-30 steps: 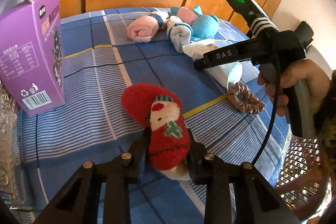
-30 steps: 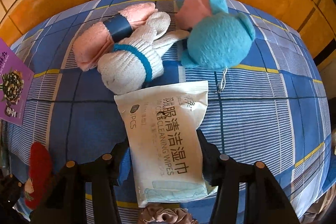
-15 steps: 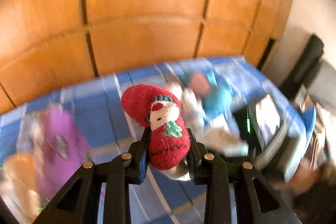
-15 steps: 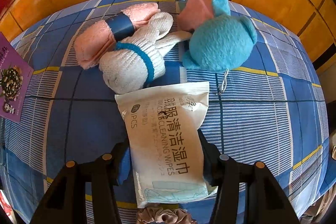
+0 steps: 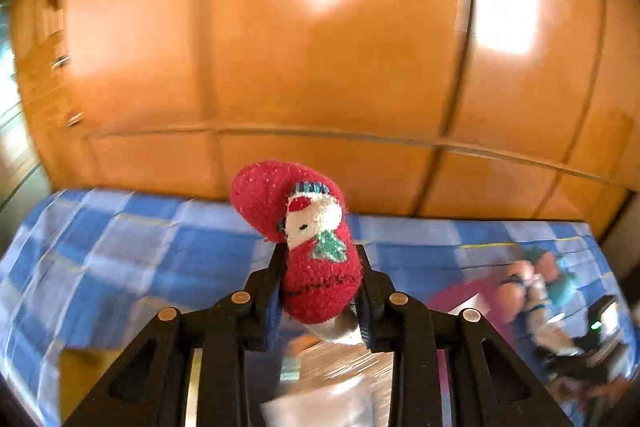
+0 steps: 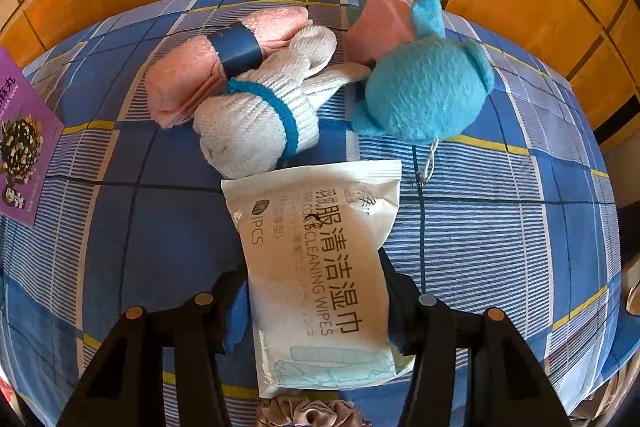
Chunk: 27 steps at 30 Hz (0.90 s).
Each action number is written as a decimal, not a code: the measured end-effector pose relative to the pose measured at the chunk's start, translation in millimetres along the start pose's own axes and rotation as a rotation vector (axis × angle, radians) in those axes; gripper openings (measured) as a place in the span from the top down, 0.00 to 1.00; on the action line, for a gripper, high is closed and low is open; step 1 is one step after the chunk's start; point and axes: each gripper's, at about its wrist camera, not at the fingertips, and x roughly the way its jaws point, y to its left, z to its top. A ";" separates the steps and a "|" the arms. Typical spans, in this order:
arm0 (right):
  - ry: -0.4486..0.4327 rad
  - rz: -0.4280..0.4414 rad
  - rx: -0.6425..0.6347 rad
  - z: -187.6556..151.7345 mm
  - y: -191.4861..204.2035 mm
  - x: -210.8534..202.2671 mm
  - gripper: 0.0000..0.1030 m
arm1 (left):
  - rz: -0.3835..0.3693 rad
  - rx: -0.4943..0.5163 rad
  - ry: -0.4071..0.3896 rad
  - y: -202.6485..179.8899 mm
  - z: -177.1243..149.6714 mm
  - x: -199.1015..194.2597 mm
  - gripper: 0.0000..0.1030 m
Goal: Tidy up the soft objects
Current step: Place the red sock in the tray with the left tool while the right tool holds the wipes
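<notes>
L lifted, R parked.
My left gripper (image 5: pixel 320 301) still clamps the red sock (image 5: pixel 316 251), now high off the bed; right gripper (image 6: pixel 314 301) unchanged, jaws wide astride wipes pack (image 6: pixel 320 259) on bedsheet (image 6: pixel 500 219).

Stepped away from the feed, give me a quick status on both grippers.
Left gripper shut on red Christmas sock, held above the bed. Right gripper open, straddling the cleaning wipes pack on the checked sheet. Nothing blocking.
</notes>
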 end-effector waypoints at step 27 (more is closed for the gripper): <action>-0.084 -0.179 -0.151 -19.9 42.7 -10.4 0.52 | 0.218 -0.293 0.153 168.8 -195.5 -43.9 0.26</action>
